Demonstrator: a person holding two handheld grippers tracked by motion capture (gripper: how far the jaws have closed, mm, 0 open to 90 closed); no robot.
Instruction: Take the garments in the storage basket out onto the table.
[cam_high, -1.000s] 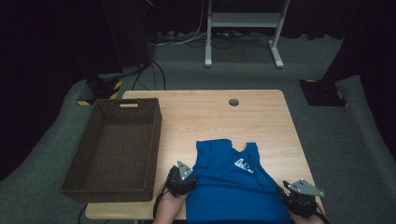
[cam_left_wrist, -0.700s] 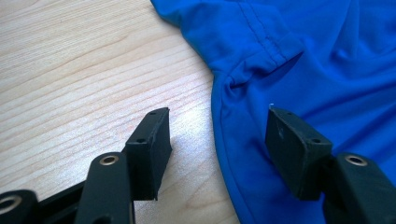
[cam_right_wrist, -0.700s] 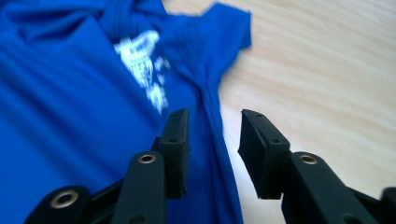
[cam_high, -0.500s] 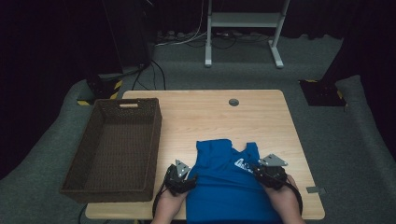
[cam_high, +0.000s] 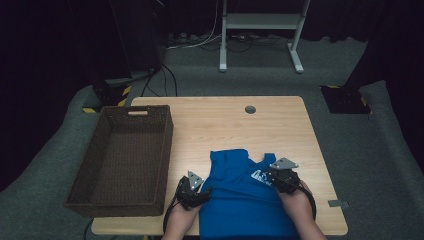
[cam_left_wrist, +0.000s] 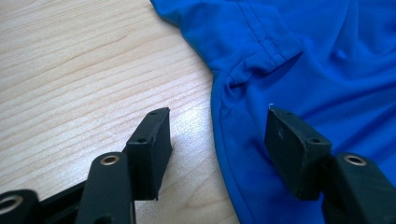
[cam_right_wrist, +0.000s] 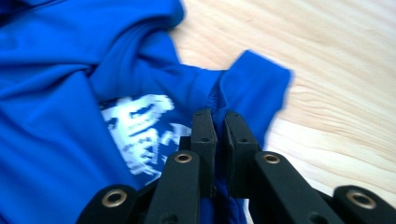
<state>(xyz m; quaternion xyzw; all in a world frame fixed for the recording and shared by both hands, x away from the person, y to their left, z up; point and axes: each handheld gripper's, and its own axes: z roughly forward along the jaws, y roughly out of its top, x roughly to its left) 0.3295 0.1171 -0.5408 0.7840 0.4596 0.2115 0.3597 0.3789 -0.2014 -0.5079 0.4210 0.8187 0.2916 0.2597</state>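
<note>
- The right gripper (cam_right_wrist: 215, 116) has just been closing its jaws and now pinches a fold of the blue shirt (cam_high: 245, 192) beside its white print (cam_right_wrist: 140, 128)
- The left gripper (cam_left_wrist: 217, 128) has its jaws apart, straddling the shirt's left edge without pressing it
- The shirt lies at the near edge of the wooden table (cam_high: 210, 125)
- A brown wicker basket (cam_high: 150, 155) sits left of it

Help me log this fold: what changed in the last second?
The right gripper swung in from the table's right edge onto the blue shirt; its jaws have just been closing and now pinch the cloth. The left gripper stayed, jaws apart over the shirt's edge; the brown wicker basket unmoved.
</note>
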